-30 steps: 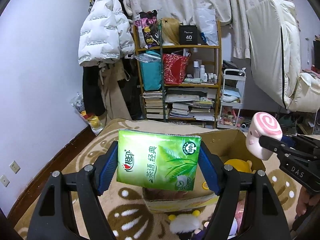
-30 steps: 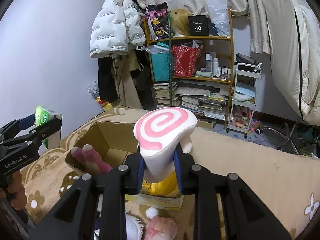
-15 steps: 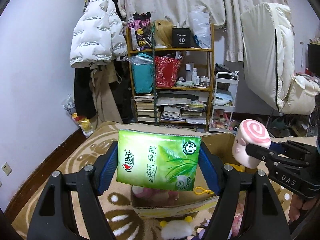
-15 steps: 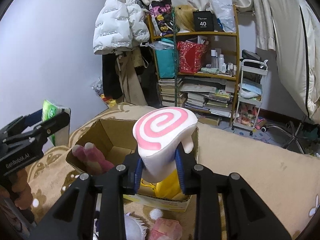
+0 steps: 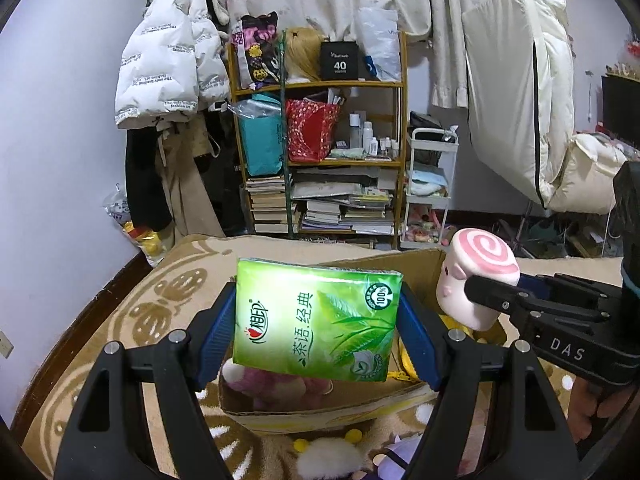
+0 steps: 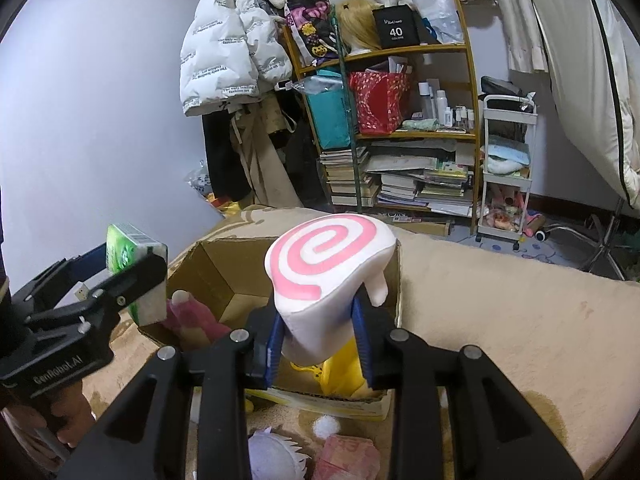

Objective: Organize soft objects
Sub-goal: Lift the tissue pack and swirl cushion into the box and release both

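In the left wrist view the left gripper point(image 5: 318, 322) clamps a green tissue pack point(image 5: 316, 320) at centre frame, blue pads pressed on both its sides, above the open box point(image 5: 320, 408) on the blanket point(image 5: 160, 304). A pink plush point(image 5: 276, 384) lies in the box under the pack. In the right wrist view the right gripper point(image 6: 320, 336) holds the swirl plush point(image 6: 328, 276) at centre, narrow jaws easing apart, pads touching it, over the box's right half
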Tool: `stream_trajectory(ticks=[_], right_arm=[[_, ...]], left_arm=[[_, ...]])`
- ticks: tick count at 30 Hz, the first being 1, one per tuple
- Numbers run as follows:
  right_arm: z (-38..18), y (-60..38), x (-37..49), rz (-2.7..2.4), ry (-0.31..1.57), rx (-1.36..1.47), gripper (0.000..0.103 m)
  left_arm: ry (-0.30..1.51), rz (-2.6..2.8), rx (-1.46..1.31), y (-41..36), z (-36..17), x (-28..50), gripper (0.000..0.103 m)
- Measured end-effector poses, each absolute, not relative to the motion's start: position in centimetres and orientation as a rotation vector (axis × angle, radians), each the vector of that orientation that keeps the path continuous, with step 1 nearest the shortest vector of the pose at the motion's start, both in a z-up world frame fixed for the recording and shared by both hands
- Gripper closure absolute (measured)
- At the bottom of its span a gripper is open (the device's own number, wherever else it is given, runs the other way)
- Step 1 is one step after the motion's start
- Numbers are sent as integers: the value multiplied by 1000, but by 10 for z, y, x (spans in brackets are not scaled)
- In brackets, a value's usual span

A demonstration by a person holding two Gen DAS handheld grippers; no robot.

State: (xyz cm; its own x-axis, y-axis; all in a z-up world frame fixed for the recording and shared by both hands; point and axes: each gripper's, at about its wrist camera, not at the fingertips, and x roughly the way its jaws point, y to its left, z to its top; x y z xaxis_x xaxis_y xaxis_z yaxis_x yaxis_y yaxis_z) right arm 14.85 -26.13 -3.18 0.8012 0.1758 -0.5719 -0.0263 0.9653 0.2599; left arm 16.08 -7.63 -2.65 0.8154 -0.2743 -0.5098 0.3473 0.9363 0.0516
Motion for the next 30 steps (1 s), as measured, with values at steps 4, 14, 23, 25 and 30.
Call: stream_trajectory(ticks=[4,14,23,25,30], right_arm=[[-37,-265,150,113,638,270,69],[-50,-268,157,126,664,301,64],[-50,-265,157,139,679,306,59],[-51,-265,156,138,685,310,58],[-51,-268,158,141,691,320,55]], left_arm=[[547,-330,150,-82,-35,166,28],[625,-323,141,-85,-52,178,28],[642,-312,152,-88,-55,179,14],[652,-312,159,-89,-56,178,14],[666,-306,173,-88,-59,174,14]])
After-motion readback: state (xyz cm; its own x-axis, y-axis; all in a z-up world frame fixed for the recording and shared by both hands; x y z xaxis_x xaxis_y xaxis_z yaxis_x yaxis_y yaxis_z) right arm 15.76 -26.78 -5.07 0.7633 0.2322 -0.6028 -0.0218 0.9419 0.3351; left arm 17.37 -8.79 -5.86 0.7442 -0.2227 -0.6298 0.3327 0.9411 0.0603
